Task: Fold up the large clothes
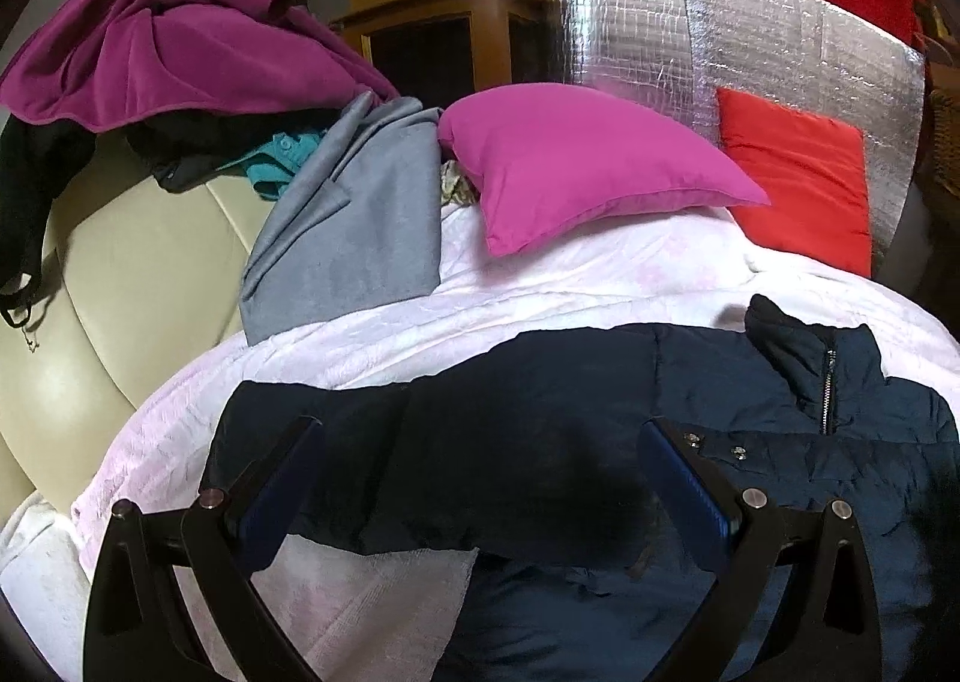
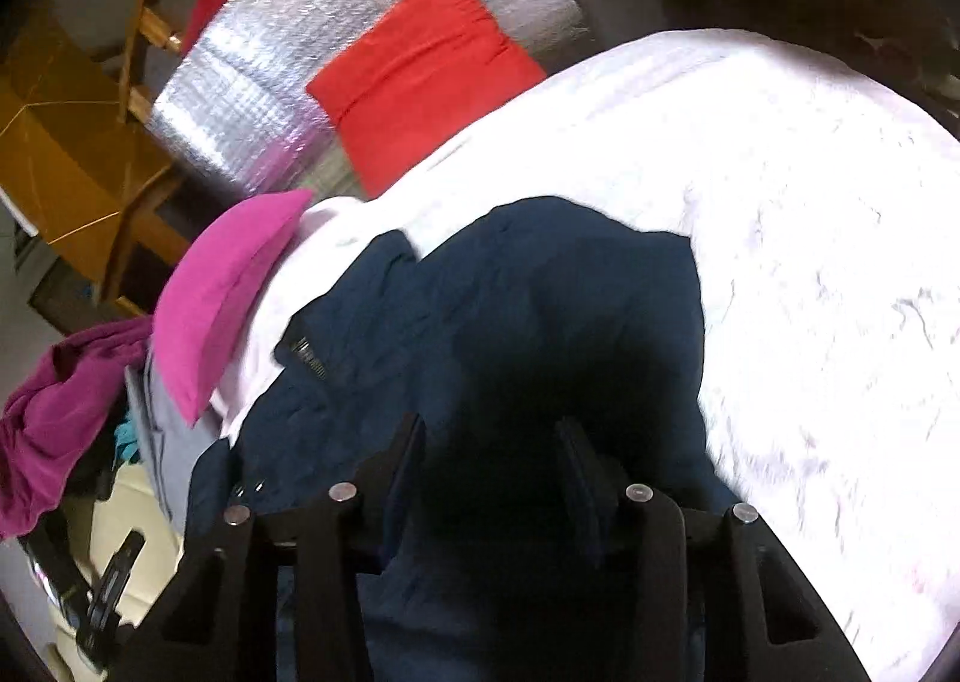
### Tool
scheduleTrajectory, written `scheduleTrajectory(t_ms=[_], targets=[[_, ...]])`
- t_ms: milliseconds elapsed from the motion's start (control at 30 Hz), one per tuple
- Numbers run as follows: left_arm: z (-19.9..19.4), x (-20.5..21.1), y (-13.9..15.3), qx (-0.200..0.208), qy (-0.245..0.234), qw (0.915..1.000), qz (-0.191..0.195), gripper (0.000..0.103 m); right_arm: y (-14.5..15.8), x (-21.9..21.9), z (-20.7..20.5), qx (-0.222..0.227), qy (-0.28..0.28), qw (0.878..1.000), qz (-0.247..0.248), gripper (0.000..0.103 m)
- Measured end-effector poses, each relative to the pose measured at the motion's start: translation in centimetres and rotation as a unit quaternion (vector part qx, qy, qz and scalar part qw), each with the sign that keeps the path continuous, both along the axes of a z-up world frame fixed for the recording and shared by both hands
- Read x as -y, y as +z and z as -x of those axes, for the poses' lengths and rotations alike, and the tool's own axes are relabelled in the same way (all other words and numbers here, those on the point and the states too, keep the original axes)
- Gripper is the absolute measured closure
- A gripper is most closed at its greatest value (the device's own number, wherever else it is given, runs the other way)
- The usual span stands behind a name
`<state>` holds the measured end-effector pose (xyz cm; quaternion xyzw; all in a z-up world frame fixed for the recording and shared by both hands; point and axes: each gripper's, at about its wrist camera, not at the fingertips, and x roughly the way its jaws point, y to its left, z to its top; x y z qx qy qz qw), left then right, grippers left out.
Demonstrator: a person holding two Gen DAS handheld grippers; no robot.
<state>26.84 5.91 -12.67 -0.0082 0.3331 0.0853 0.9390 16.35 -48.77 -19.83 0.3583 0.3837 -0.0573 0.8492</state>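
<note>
Landmark: a navy padded jacket [image 1: 570, 418] lies spread on a pale pink-white blanket [image 1: 540, 298]; every place below is given relative to it.
Jacket: dark blue, quilted, with its stand-up collar and a metal zip [image 1: 829, 391] at its far right corner in the left wrist view; two small snaps sit just below the collar.
Left gripper [image 1: 480, 478]: its black jaws stand wide apart over the jacket's near edge, gripping nothing; dark fabric lies between them.
Right gripper [image 2: 495, 451]: its jaws sit narrower, low over the jacket's dark middle; whether they pinch the cloth cannot be told, as that area is in deep shadow.
Pink cushion [image 1: 582, 160]: on the blanket beyond the jacket, well apart from it.
Red cushion [image 1: 798, 172]: beyond the jacket's collar, leaning on a silver foil panel [image 1: 690, 16].
Grey garment [image 1: 354, 226]: beyond the jacket's left end, draped onto the blanket beside the pink cushion.
Purple garment [image 1: 168, 52]: farther left still, heaped above a cream sofa [image 1: 132, 286].
</note>
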Motion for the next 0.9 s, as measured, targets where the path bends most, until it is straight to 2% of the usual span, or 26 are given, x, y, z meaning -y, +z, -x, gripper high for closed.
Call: scheduleTrajectory(t_ms=[67, 133, 167, 200, 267, 400, 533, 633, 700, 800, 900], targets=[[-0.3, -0.5, 0.0, -0.008, 0.006, 0.9999, 0.011, 0.000, -2.1, 0.3, -1.7, -0.042, 0.009, 0.999, -0.005, 0.046], [-0.4, -1.6, 0.0, -0.016, 0.016, 0.9993, 0.029, 0.000, -2.3, -0.1, -2.1, -0.044, 0.015, 0.999, 0.014, 0.046], [-0.3, -2.2, 0.0, -0.018, 0.021, 0.9990, 0.035, 0.000, -2.1, -0.2, -2.2, -0.045, 0.018, 0.999, 0.020, 0.041], [-0.3, -2.8, 0.1, -0.019, 0.027, 0.9986, 0.040, 0.000, -1.5, -0.6, -2.2, -0.045, 0.021, 0.998, 0.023, 0.037], [-0.1, -4.6, 0.3, -0.019, 0.048, 0.9974, 0.050, 0.000, -0.3, -1.6, -2.0, -0.031, 0.023, 0.999, 0.035, 0.036], [0.3, -8.6, 0.2, -0.024, 0.102, 0.9915, 0.077, 0.000, 1.5, -4.9, -2.4, -0.002, 0.067, 0.997, 0.037, 0.036], [0.7, -12.6, -0.7, -0.047, 0.150, 0.9813, 0.112, 0.000, 1.6, -10.1, -2.7, 0.002, 0.135, 0.990, 0.032, 0.036], [1.2, -15.6, -1.9, -0.068, 0.187, 0.9694, 0.144, 0.000, 0.8, -14.3, -3.3, -0.006, 0.177, 0.984, 0.031, 0.037], [1.6, -16.7, -2.4, -0.074, 0.202, 0.9636, 0.159, 0.000, -0.2, -15.9, -3.4, -0.017, 0.192, 0.981, 0.038, 0.037], [1.8, -18.3, -3.7, -0.092, 0.222, 0.9538, 0.180, 0.000, -2.7, -18.5, -5.0, -0.066, 0.201, 0.975, 0.073, 0.037], [1.5, -19.0, -5.2, -0.120, 0.227, 0.9456, 0.200, 0.000, -1.8, -18.9, -4.6, -0.060, 0.205, 0.974, 0.072, 0.038]])
